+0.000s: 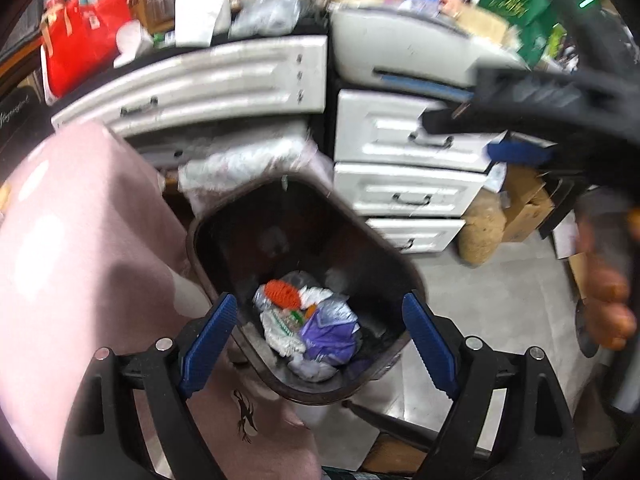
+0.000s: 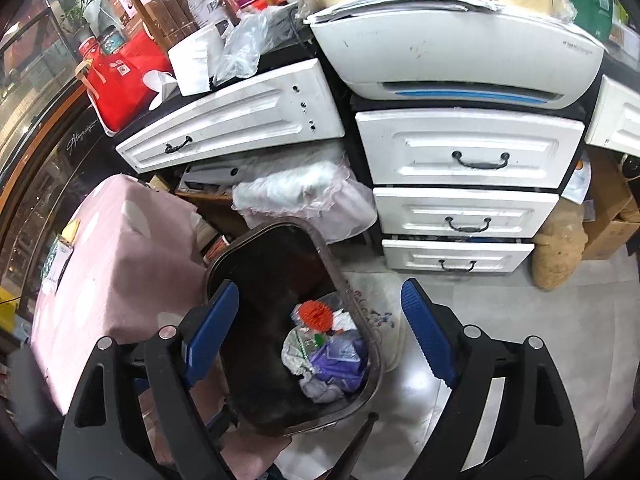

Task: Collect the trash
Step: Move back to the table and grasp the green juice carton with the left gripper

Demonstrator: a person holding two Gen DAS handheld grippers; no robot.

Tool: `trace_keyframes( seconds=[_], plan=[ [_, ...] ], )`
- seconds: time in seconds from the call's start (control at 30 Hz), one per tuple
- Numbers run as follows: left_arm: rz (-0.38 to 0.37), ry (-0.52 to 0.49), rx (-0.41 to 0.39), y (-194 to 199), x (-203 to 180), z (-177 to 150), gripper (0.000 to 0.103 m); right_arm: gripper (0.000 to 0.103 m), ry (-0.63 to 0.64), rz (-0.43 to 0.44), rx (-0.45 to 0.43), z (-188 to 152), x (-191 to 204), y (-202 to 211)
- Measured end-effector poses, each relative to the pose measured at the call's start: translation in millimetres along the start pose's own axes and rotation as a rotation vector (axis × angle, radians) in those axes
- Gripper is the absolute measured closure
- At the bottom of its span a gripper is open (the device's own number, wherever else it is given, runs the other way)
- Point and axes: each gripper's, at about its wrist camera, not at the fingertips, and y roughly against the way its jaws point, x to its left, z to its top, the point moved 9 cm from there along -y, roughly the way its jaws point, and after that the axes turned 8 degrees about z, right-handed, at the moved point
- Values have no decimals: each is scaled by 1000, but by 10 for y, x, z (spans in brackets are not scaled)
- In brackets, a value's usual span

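From the left wrist, the left tool (image 1: pixel 320 340) hangs with its blue pads spread wide and nothing between them, straight above the dark trash bin (image 1: pixel 208 256) standing on the floor. At the bin's bottom, toward 6 o'clock, lies the trash (image 1: pixel 308 328): an orange scrap, crumpled white wrappers and a purple packet. At 3 o'clock the right tool (image 1: pixel 472 128) crosses the view, blurred; its fingers look parted.

From the right wrist, the right tool (image 2: pixel 320 336) is likewise spread and empty over the bin (image 2: pixel 224 256), the trash (image 2: pixel 324 352) heaped at 5 o'clock inside. The pieces look light, soft and crushable; pinching a raised crumple should hold better than slick film.
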Motion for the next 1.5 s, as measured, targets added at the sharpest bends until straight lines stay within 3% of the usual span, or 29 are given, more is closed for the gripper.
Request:
trace_keyframes(
  seconds=[0.17, 0.3, 0.63, 0.83, 1.03, 1.23, 1.47, 1.5],
  plan=[
    [-8, 12, -99, 465, 187, 139, 14, 20, 67, 16, 11, -13, 207, -15],
    [47, 45, -136, 657, 641, 200, 11, 16, 161, 83, 49, -55, 567, -78],
    [173, 281, -108, 774, 2065, -32, 11, 15, 325, 256, 185, -363, 1632, -374],
    [269, 313, -92, 726, 2754, -178, 11, 15, 404, 355, 233, -532, 2264, -544],
    [364, 320, -101, 646, 3617, -78, 11, 15, 505, 405, 247, -600, 2805, -691],
    [399, 247, -50, 376, 4452, 195, 11, 15, 542, 421, 284, -600, 3125, -955],
    [293, 49, 106, -137, 4590, 304, 23, 15, 562, 411, 320, -612, 3306, -1211],
    [290, 18, 126, -191, 4565, 277, 31, 15, 576, 404, 319, -605, 3331, -1232]
  ],
)
